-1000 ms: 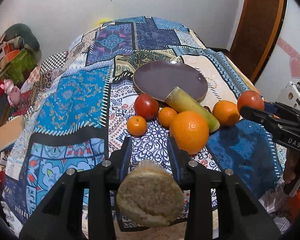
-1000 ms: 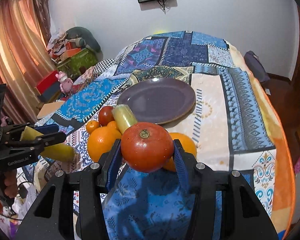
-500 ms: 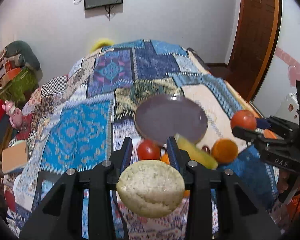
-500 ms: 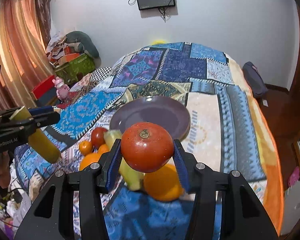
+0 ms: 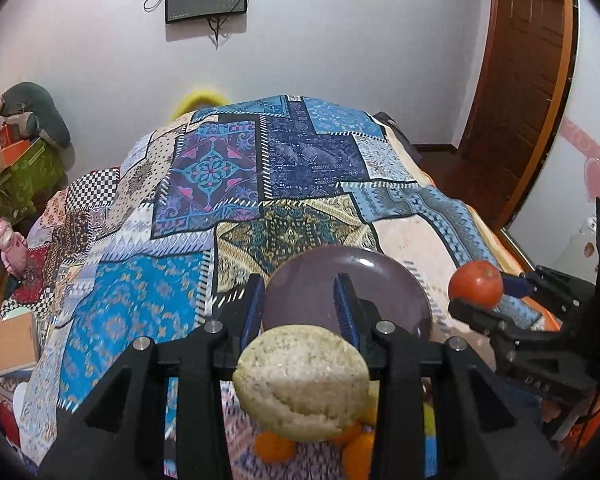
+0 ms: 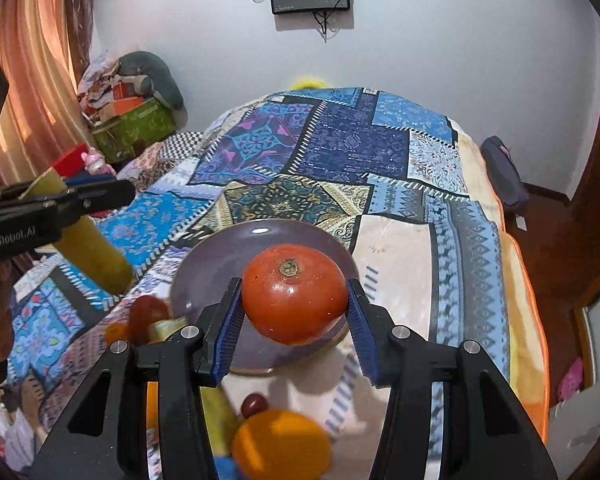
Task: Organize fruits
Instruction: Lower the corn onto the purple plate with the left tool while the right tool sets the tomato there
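Carrying two pieces toward the purple plate (image 6: pixel 204 256), both held above the patchwork bedspread (image 6: pixel 384 148).

Right gripper (image 6: pixel 294 312) is clenched on the tomato (image 6: pixel 294 292), which sits between its blue pads directly over the plate's near half. Left gripper (image 5: pixel 298 308) grasps a pale sugarcane piece (image 5: pixel 302 380), its cut end toward the camera, at the plate's near-left edge. Next, judging by this, each must lower and release onto the plate. Oranges (image 6: pixel 280 444) and a second tomato (image 6: pixel 148 312) wait on the bed, nearer.
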Tool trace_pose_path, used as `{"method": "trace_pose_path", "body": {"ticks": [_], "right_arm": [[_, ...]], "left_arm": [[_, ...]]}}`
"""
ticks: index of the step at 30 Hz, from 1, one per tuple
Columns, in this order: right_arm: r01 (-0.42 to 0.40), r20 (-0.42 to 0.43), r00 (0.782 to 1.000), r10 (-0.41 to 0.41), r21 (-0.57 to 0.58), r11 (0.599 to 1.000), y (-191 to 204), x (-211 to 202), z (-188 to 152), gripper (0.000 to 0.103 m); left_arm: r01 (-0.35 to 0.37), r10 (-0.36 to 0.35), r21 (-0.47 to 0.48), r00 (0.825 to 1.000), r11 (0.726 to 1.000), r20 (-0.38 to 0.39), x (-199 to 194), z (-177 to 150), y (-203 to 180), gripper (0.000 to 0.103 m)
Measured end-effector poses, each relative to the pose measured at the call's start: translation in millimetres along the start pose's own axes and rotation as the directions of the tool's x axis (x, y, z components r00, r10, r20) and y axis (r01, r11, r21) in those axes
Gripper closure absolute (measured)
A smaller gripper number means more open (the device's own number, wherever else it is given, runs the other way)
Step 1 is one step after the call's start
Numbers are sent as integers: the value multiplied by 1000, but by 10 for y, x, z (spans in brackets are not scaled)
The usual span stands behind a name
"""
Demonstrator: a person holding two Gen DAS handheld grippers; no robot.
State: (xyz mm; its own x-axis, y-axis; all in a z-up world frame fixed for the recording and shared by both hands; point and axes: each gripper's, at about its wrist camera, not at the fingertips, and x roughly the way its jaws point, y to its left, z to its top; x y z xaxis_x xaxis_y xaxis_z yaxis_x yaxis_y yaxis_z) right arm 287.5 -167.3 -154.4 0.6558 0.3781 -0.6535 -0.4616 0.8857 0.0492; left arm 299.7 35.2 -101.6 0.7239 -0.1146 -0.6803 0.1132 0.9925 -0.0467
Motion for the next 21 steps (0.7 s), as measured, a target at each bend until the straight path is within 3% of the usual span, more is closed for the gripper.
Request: {"method": "trace_pose_path", "body": {"ticks": [10, 21], "right_arm": [[-11, -85, 996, 8, -31, 999, -128, 505, 150, 57], [-75, -194, 979, 63, -57, 996, -146, 916, 229, 56]], "left_arm": [[27, -27, 12, 999, 1000, -39, 617, 270, -87, 67], [16, -13, 41, 997, 999, -72, 1128, 415, -173, 67]]}}
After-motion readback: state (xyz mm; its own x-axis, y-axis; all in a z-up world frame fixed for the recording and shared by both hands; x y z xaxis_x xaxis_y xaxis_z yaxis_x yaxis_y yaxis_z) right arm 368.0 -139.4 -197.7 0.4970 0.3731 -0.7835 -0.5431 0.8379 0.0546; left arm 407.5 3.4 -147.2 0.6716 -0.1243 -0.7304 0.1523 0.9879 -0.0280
